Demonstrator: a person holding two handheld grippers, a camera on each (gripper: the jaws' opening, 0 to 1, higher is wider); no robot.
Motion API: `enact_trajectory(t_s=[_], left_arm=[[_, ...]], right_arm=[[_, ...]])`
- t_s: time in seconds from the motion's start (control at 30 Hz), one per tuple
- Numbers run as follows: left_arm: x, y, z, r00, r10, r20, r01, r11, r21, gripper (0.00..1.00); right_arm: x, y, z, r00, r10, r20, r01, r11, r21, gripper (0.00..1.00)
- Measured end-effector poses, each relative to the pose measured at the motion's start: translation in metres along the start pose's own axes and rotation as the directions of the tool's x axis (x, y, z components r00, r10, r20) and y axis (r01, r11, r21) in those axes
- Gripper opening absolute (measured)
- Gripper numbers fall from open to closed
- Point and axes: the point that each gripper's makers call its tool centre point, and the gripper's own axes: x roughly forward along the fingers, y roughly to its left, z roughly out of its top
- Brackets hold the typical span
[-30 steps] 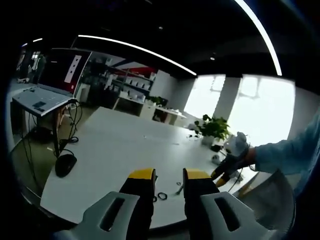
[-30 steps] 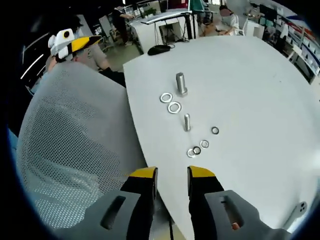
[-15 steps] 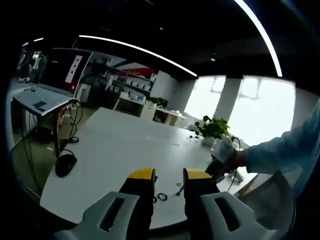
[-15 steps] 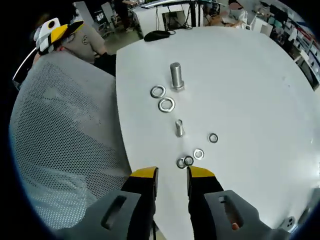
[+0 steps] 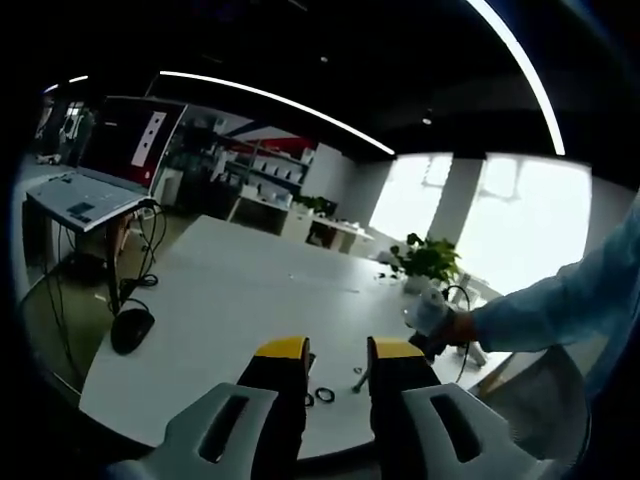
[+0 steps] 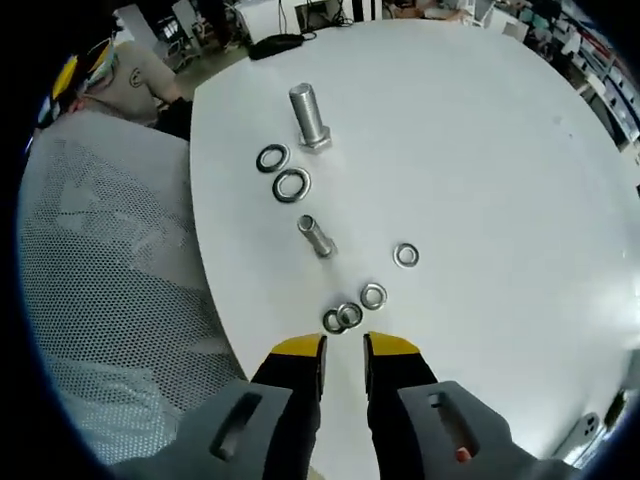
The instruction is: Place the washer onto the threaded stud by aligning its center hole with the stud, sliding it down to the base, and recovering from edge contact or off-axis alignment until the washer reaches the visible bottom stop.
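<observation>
On the white table (image 6: 500, 150) a large threaded stud (image 6: 308, 115) stands upright, with two large washers (image 6: 291, 184) beside it. A smaller stud (image 6: 316, 236) stands nearer, and several small washers (image 6: 349, 314) lie just ahead of my right gripper (image 6: 344, 350). Its jaws are open with a narrow gap and hold nothing. My left gripper (image 5: 339, 360) is open and empty above the table edge, with a washer (image 5: 323, 395) and a small stud (image 5: 358, 378) showing between its jaws. The right gripper (image 5: 428, 318), held in a hand, hangs over the table.
A grey mesh chair back (image 6: 100, 300) stands at the table's left edge. A black mouse (image 5: 130, 328) and cables lie near the table's far-left corner. A potted plant (image 5: 428, 258) sits at the back. A laptop desk (image 5: 85, 200) stands beyond the table.
My right gripper has moved forward and down toward the small washers, and its jaws have narrowed. In the left gripper view the hand with the right gripper has shifted left.
</observation>
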Motion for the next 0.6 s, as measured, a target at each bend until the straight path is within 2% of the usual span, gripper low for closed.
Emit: enact_trajectory(t_s=[0.13, 0.6], left_arm=[[-0.001, 0.001, 0.001, 1.000, 0.006, 0.009, -0.006, 1.000, -0.005, 0.22], [-0.001, 0.002, 0.002, 1.000, 0.014, 0.018, -0.014, 1.000, -0.010, 0.24]], right_arm=[[0.005, 0.005, -0.001, 1.000, 0.009, -0.017, -0.010, 1.000, -0.014, 0.18], [0.017, -0.004, 0.000, 1.000, 0.001, -0.028, -0.001, 1.000, -0.020, 0.19]])
